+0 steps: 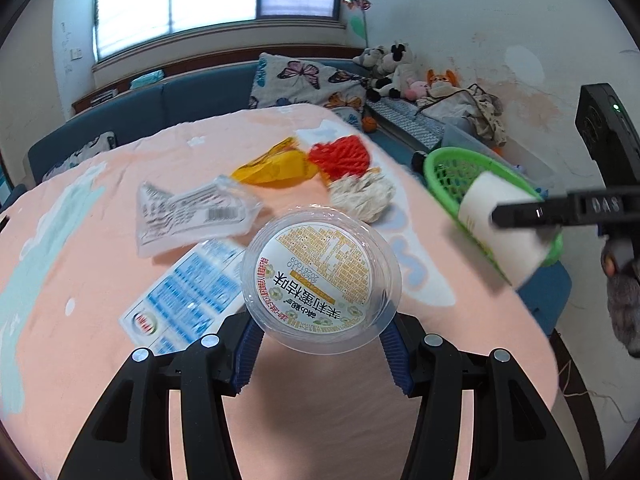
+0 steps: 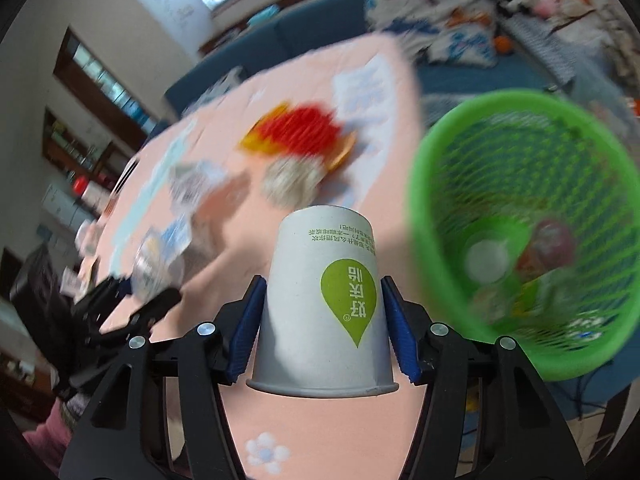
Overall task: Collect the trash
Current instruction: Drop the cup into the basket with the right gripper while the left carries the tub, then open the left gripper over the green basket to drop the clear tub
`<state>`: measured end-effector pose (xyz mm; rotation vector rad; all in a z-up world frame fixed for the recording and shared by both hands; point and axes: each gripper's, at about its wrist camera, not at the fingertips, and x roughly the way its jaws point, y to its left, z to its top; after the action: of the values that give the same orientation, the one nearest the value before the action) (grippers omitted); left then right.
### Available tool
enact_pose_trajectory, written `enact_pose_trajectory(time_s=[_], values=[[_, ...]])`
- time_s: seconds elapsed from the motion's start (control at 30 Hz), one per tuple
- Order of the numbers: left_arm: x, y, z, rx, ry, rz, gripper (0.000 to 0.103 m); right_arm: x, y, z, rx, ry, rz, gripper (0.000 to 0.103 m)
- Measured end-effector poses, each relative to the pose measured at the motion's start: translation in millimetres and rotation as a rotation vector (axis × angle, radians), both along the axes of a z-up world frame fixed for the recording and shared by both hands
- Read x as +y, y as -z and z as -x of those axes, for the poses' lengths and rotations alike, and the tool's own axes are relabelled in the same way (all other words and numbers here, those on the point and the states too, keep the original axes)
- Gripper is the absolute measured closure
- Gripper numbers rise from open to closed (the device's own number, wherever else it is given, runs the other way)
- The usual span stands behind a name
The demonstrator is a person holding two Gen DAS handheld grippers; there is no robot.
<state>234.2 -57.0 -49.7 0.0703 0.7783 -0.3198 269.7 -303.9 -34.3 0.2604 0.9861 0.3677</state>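
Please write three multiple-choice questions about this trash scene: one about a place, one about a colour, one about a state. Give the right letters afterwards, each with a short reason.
1. Where is the green basket?
A. Beyond the table edge, on the side of the right gripper
B. In the middle of the table
C. Under the window

2. What colour is the mesh piece beside the yellow wrapper?
A. Blue
B. Red
C. Black

3. How is the paper cup held by the right gripper?
A. Crushed flat
B. Rim toward the camera, base pointing away
C. Not held at all

Answers:
1 A: the basket sits past the pink tablecloth.
2 B: the mesh is clearly red.
3 B: the wide rim is nearest, between the blue pads.
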Motion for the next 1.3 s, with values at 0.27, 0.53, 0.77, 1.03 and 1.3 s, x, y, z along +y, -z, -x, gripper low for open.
enact_pose_trajectory(time_s=[0.27,0.53,0.77,1.03,1.3], values=[[-38,-16,-12,-0.017,0.075,0.006,0.051,-56,7,-20,-0.028,0.169,0.102,0.043],[-85,-27,-31,-0.020,0.148,0.001,0.051,-91,13,-19,-0.037,0.239,0.082,0.037],[-128,-29,-51,0.001,0.211,0.012,0.051,-107,2,5,-0.091,0.253,0.113,0.035],[-182,-18,-67,0.037,0.295,-0.012,0.050,-126,-7,33,-0.149,0.288,0.161,0.031],[-215,-4,-79,0.076,0.323,-0.018,0.050,-147,-1,47,-0.152,0.332,0.161,0.030]])
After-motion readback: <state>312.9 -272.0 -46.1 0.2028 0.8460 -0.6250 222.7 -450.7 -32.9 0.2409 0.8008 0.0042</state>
